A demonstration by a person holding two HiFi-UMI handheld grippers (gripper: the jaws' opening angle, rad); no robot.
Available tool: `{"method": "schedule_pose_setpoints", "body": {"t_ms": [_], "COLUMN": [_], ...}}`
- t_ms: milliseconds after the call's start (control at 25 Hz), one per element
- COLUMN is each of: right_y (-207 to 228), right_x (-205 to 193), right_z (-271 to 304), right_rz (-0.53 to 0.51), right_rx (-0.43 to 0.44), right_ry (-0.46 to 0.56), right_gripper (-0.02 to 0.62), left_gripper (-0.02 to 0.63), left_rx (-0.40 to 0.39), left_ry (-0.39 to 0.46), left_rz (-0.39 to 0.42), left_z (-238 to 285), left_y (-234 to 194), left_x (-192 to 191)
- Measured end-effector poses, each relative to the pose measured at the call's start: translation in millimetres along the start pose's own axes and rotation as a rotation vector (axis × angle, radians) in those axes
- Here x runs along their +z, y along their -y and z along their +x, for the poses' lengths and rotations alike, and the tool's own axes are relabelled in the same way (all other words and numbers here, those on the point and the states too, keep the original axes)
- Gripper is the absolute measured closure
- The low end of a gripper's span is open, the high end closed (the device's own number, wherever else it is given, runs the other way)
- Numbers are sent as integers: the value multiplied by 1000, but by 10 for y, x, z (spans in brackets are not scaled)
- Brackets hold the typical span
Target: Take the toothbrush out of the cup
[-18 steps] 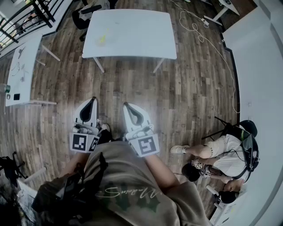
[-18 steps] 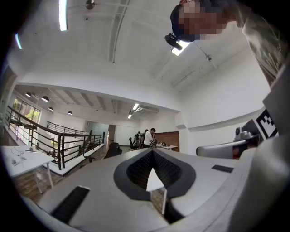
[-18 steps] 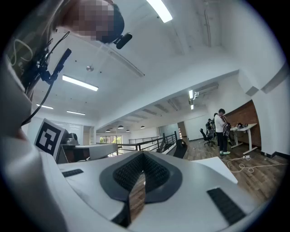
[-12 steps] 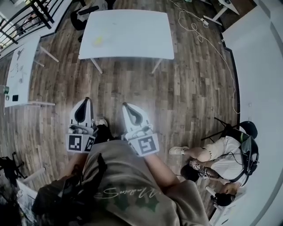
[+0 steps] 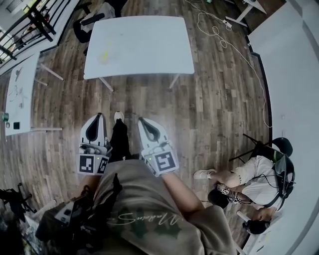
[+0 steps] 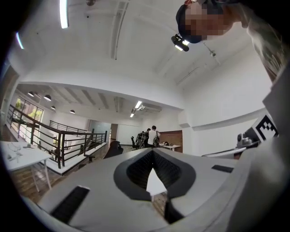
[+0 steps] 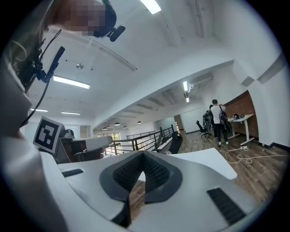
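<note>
Neither a cup nor a toothbrush can be made out. The white table (image 5: 144, 45) stands ahead across the wooden floor, and a faint yellowish patch (image 5: 105, 53) on its left part is too small to identify. My left gripper (image 5: 98, 116) and right gripper (image 5: 141, 120) are held level close to my body, side by side and well short of the table. Both are shut with nothing between the jaws. In the left gripper view the left gripper (image 6: 153, 152) has its tips together. The right gripper (image 7: 143, 154) shows the same in its own view.
A second white table (image 5: 20, 89) stands at the left, with a black railing (image 5: 30, 20) behind it. A person (image 5: 254, 179) sits on the floor at the right by a white wall. A cable (image 5: 234, 45) lies on the floor, and an office chair (image 5: 94, 15) stands behind the table.
My leg and white shoe have stepped forward between the grippers, and the table has come slightly nearer. Both grippers keep their place in front of my body, still shut.
</note>
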State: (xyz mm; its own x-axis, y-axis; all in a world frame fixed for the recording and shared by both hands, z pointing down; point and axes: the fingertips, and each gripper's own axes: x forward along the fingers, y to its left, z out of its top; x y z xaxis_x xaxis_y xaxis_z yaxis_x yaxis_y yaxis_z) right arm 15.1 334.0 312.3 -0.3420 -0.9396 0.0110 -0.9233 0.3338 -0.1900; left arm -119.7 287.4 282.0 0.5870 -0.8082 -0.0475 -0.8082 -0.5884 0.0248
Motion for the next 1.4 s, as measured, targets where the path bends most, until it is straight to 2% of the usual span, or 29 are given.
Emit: {"method": "schedule_pose_setpoints", "body": {"t_ms": [240,280,440,520,640,800,1000,1240,1400], "right_y": [305,300,43,4,74,199,301,501,669], "right_x": [32,84,384,426,396,417,492,597,531], "right_z": [547,659,1114,1370,1816,2450,3095,3446,3535], "right_rz": [13,10,-9,-2,17,8,1,-11,32], "right_rx": [-57,-45,93,109,82,24,-23,-45,-68], "right_ry": [7,16,128,135,102,88,105,164,129], "right_gripper": [589,589,589,588,589,589,589,589,589], "left_gripper": [595,595,595,595,595,595,595,595,595], "left_rx": [-107,-119,-109,-95,-86,-111,-138,-88,-52], "left_ry": [-19,-18,5,20,18,22,8,36,30], "left_rz": [-16,-8,10,28,27,30,-47,46,7], "left_z": [677,767,1082,1240,1479,1846,2280,2449,2560], "left_y": [-157,-199,-538,-729,-1027,-1424,-1872,-2238,-2238], "left_x": [-133,-120,-3,23,-17,-30,10,-58,-11]}}
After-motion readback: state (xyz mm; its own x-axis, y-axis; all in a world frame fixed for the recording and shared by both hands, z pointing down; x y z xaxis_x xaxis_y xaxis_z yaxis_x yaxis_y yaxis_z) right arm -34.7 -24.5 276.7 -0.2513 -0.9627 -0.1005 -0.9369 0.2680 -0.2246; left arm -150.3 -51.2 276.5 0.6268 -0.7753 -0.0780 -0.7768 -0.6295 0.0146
